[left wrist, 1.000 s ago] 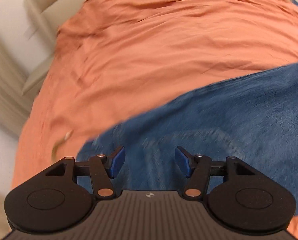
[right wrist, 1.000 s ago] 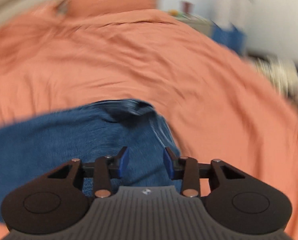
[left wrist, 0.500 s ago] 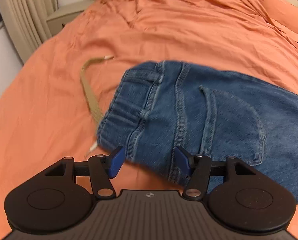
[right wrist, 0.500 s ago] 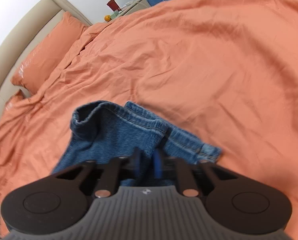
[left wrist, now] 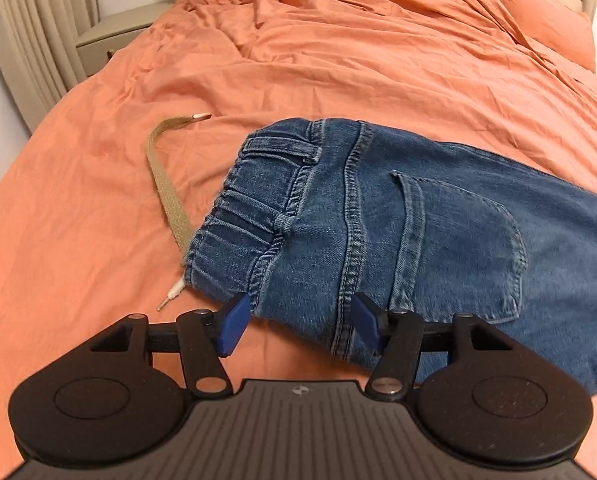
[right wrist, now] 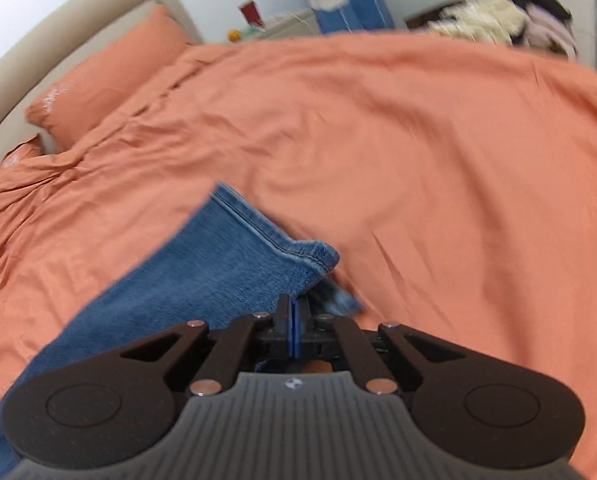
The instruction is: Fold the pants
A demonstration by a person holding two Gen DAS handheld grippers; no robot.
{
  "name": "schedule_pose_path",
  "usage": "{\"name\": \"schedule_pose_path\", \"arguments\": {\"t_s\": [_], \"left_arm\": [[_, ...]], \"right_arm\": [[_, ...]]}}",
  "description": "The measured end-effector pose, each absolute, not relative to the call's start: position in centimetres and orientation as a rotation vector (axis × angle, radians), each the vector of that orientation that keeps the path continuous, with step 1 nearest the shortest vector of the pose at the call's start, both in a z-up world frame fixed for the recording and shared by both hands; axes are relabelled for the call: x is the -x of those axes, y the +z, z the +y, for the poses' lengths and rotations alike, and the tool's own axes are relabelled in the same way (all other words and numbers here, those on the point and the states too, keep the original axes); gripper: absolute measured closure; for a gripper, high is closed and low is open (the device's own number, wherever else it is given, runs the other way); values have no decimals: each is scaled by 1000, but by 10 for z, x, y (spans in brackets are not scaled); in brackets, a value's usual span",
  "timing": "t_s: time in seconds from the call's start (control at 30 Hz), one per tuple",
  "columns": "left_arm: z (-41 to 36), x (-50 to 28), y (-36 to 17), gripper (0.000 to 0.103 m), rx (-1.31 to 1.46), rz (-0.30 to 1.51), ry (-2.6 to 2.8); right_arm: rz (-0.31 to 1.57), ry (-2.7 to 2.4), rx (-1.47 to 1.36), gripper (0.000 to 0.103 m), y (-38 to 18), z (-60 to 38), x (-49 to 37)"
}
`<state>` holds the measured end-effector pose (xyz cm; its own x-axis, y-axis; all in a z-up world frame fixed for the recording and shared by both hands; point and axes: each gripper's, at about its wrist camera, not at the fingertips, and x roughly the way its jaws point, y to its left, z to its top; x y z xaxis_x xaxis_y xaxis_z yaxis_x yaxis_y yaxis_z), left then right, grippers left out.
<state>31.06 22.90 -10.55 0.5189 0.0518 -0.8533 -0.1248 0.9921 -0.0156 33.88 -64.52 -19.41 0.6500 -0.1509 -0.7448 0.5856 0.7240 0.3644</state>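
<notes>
Blue jeans (left wrist: pixel 438 232) lie on the orange bedspread (left wrist: pixel 338 60), back pocket up and elastic waistband toward the left. A beige drawstring (left wrist: pixel 166 184) trails out of the waistband. My left gripper (left wrist: pixel 300 326) is open just above the jeans' near edge by the waistband, with denim showing between its blue pads but not pinched. In the right wrist view the leg end of the jeans (right wrist: pixel 226 264) runs up to my right gripper (right wrist: pixel 294 320). Its pads are pressed together on the hem corner, which stands slightly raised off the bed.
Orange pillows (right wrist: pixel 110 76) rest against a beige headboard (right wrist: pixel 78 20). A nightstand (left wrist: pixel 114 36) and curtain (left wrist: pixel 30 32) stand at the bed's left side. Beyond the far side are a bedside shelf with a red cup (right wrist: pixel 250 12) and a heap of clothes (right wrist: pixel 506 16).
The left gripper has swung from a blurred close view over the denim to the waistband end and then held still. The right jaws have closed on the leg hem and the wrist has rolled.
</notes>
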Motion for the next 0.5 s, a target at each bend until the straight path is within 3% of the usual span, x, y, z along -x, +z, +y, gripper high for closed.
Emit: {"name": "schedule_pose_path", "arguments": {"t_s": [0.13,0.27,0.5], "left_arm": [[236,-304,-98,34,135,1024,107],[254,-284,-88,29,287,961,119],[299,-264,-108,24,589,863,191]], "right_arm": [[767,-452,-692,103,-214,-649,-339],[760,-432,-676,67,-204,-633,-330],[786,-309,-562,67,-189,-574,-325]]}}
